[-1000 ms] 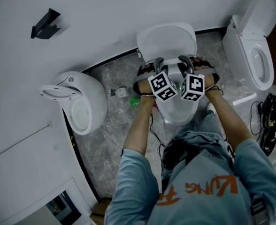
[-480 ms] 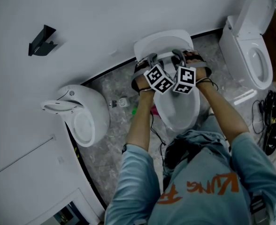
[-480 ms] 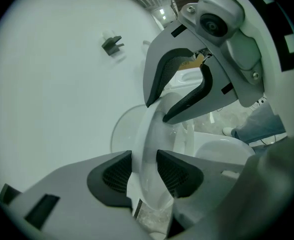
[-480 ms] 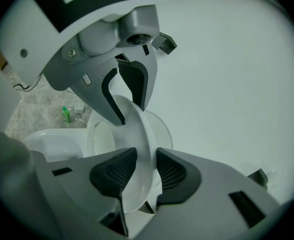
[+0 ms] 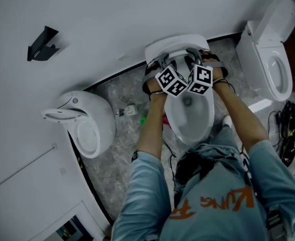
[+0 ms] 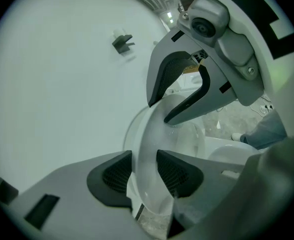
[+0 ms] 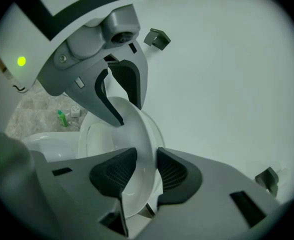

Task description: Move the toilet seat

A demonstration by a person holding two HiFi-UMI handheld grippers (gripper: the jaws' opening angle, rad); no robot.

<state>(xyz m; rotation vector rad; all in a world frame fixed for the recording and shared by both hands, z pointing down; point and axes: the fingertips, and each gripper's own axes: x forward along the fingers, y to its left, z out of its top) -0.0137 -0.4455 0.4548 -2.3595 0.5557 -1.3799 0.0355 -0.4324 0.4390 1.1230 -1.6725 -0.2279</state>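
Item: toilet seat, raised, pinched by two sets of tongs.

- Person's shirt (image 5: 212, 200), grey-blue with orange print, at the bottom of the head view; both forearms reach forward over the toilet bowl (image 5: 190, 117).
- Toilet bowl: white, open, standing on a grey marbled floor (image 5: 122, 139).
- Left tongs (image 6: 139, 170): the two dark ribbed pads are closed on the left edge of the toilet seat (image 6: 147, 131), one pad on each face of the rim.
- Right tongs (image 7: 146, 170): pads closed the same way on the right edge of the seat.
- Each gripper view shows the other gripper gripping the same rim higher up. In the head view the two marker cubes sit side by side, almost touching, above the back of the bowl.
- Toilet seat: white, swung up off the bowl, standing tilted just short of the white wall (image 5: 137, 14) behind the toilet.
- Green bottle (image 5: 143, 119): small, on the floor left of the bowl, near the wall's foot.
- White ceramic fixture (image 5: 85, 117): further left, against the wall.
- Second toilet (image 5: 268, 54): to the right, with its lid up.
- Black cables (image 5: 288, 129): bundled on the floor at the right edge.
- Black bracket (image 5: 42, 40): fixed to the wall, upper left, well apart from the toilet.
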